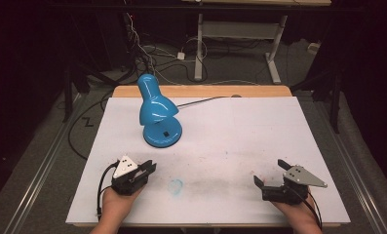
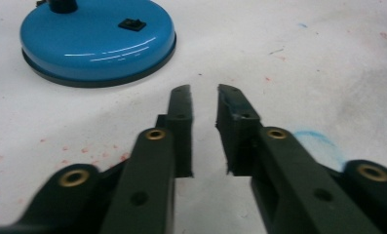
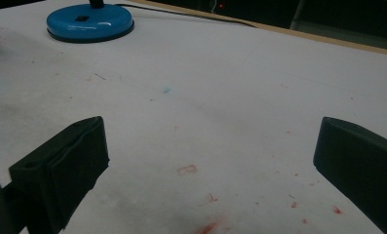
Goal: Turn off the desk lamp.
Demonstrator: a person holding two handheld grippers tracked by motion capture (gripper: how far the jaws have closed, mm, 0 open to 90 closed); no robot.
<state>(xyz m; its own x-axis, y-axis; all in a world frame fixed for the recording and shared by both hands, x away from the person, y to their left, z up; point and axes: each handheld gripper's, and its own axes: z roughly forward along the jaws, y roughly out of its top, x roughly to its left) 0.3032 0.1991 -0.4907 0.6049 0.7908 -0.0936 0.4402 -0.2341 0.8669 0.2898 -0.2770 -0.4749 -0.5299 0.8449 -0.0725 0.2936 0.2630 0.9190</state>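
Note:
A glossy blue desk lamp [image 1: 154, 108] stands at the back left of the white-covered table [image 1: 240, 136], its shade tipped down over its round base [image 1: 163, 132]. A black switch sits on that base [image 2: 97, 39], which lies just ahead of my left gripper [image 2: 204, 92]. The left gripper [image 1: 149, 168] rests near the front left, jaws a narrow gap apart with nothing between them. My right gripper [image 1: 269, 171] lies at the front right, jaws spread wide and empty [image 3: 210, 146]. It faces the far-off lamp base [image 3: 89, 22].
The lamp's dark cable [image 1: 201, 101] runs back over the wooden table edge [image 1: 205, 91]. A blue scribble [image 1: 175, 185] marks the sheet between the grippers, with red specks nearby. Behind the table are floor cables and a desk frame [image 1: 274, 58].

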